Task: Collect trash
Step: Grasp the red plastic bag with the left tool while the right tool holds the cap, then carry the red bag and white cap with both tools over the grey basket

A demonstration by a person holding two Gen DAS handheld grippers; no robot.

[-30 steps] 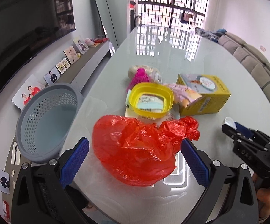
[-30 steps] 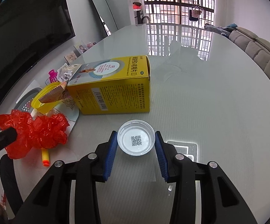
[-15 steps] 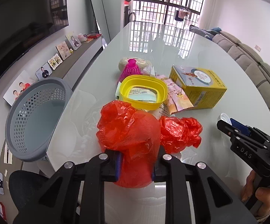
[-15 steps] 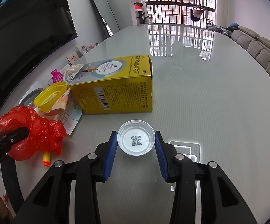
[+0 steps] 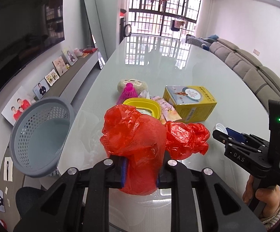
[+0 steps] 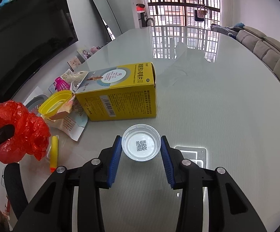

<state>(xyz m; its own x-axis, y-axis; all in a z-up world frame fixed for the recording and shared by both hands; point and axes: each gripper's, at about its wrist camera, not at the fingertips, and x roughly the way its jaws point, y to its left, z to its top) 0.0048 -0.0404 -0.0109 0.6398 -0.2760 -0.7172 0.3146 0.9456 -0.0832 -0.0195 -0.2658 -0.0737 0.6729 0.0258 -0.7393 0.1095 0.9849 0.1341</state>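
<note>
My left gripper [image 5: 141, 171] is shut on a crumpled red plastic bag [image 5: 138, 135] and holds it above the table's near edge; the bag also shows at the left of the right wrist view [image 6: 18, 131]. My right gripper [image 6: 141, 150] is shut on a small clear plastic lid [image 6: 141, 142] with a QR code, just above the glass table [image 6: 217, 106]. In the left wrist view the right gripper [image 5: 227, 135] is at the right. A grey perforated trash basket [image 5: 41, 135] stands left of the table, below its edge.
On the table lie a yellow carton [image 6: 120, 94], a yellow plastic lid [image 5: 142, 106], a pink shuttlecock [image 5: 127, 92], snack wrappers [image 5: 168, 110], a paper sheet [image 6: 72, 123] and a yellow foam dart [image 6: 54, 152]. A sofa [image 5: 256, 73] runs along the right.
My left gripper closed on the red bag and lifted it off the table, uncovering the foam dart. My right gripper kept its hold on the clear lid and barely moved.
</note>
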